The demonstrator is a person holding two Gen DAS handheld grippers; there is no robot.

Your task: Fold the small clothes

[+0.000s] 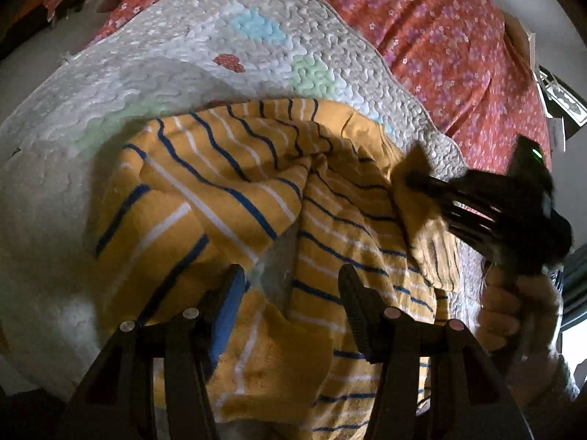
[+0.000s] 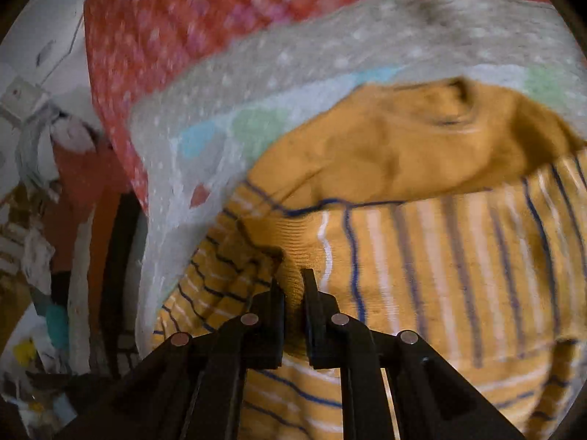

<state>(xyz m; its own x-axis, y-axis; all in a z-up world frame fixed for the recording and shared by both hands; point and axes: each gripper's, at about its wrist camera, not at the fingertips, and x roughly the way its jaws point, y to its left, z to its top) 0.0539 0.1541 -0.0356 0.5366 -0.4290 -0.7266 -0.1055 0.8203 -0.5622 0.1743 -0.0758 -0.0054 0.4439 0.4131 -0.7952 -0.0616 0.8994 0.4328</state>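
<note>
A small yellow garment with blue and white stripes [image 1: 227, 190] lies crumpled on a white quilted mat [image 1: 176, 58]. My left gripper [image 1: 291, 286] is open, its fingers [image 1: 229, 293] apart just above the garment's near folds. My right gripper [image 2: 292, 286] is shut on a fold of the garment's ribbed yellow edge [image 2: 293, 256] and lifts it. In the left wrist view the right gripper [image 1: 414, 179] shows at the right, pinching a yellow corner, with the hand holding it below. The garment [image 2: 422, 242] fills most of the right wrist view, which is blurred.
The mat lies on a red floral bedsheet [image 1: 440, 36]. The mat [image 2: 256, 84] and sheet [image 2: 165, 36] also show in the right wrist view. Clutter and a floor edge [image 2: 33, 168] lie at its left. A window area [image 1: 565, 99] is at the far right.
</note>
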